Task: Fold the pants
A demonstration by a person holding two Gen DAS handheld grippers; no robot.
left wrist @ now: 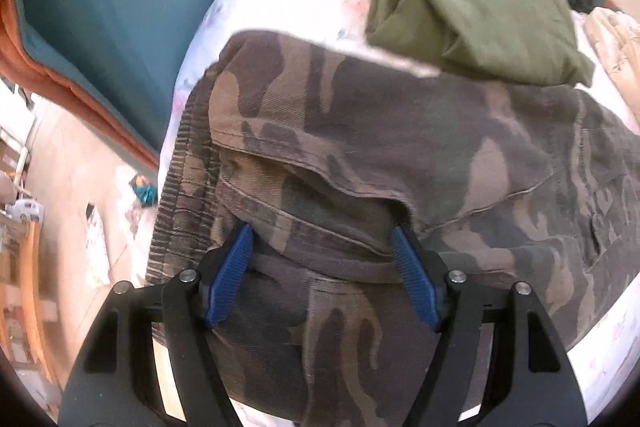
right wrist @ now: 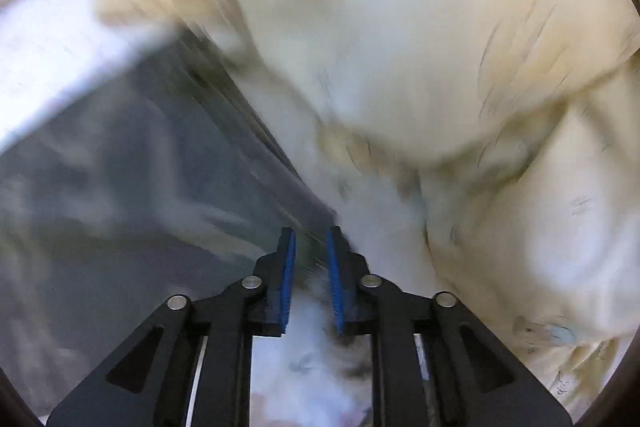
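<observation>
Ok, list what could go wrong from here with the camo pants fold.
1. The left claw stands wide over a thick bunch of the camo pants; closing may catch several layers and drag the fold askew.
2. The olive garment overlaps the pants' far edge, so lifting could pull it along.
3. The right claw sits where the pants' edge meets the cream fabric; through the blur, it may snag the wrong cloth.
</observation>
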